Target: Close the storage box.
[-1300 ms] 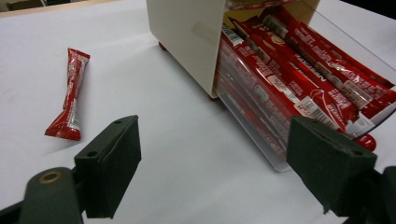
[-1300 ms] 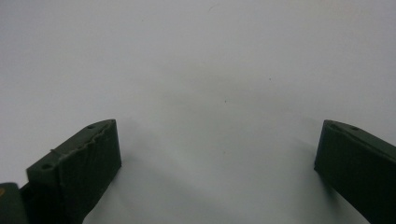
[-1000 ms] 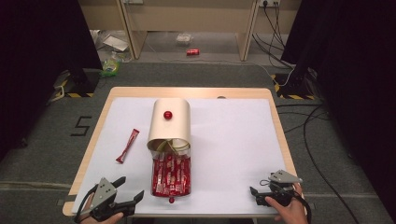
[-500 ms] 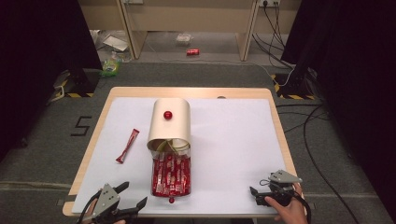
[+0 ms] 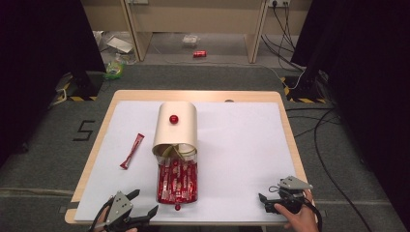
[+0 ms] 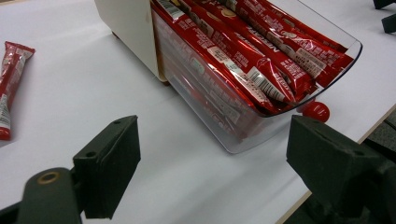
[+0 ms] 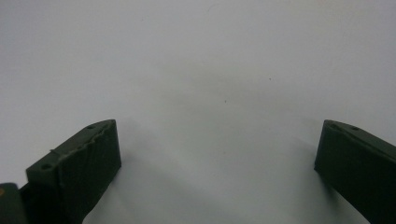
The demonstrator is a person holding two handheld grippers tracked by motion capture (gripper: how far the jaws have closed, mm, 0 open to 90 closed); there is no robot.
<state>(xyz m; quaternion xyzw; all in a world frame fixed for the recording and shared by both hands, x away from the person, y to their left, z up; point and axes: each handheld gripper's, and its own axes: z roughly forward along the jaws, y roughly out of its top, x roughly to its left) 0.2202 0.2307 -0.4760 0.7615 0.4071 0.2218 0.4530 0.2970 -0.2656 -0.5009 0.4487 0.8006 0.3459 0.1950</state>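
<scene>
Now, the scene as it stands, line by line:

Left gripper (image 5: 143, 209): seen at the near left edge of the table in the high view, jaws spread wide with nothing between them; in the left gripper view (image 6: 210, 154) the two black jaws are parted well apart over bare white surface.

Right gripper (image 5: 263, 198): held at the near right edge by a hand (image 5: 297, 220), grey three-cornered plate on top; in the right gripper view (image 7: 217, 158) the jaws are seen wide apart above plain white table, gripping nothing.

Dispenser (image 5: 176, 126): a cream, round-topped housing is set at the table's middle, a small red knob (image 5: 173, 119) on its upper face.

Clear drawer (image 5: 177, 181): pulled out toward the near edge from under the housing, and packed with red sachet sticks (image 6: 243, 51) laid lengthwise; in the left gripper view its transparent rounded front (image 6: 280, 116) is seen just beyond the open jaws.

Drawer knob (image 5: 177, 207): a red ball at the drawer's near tip, close to the table edge; in the left gripper view it (image 6: 316, 111) is seen just beside the far-side jaw, apart from it.

Loose sachet (image 5: 132, 151): one red stick lies flat on the white surface left of the dispenser, well apart from it and untouched.

Table (image 5: 241, 145): white top with a wooden rim.
</scene>
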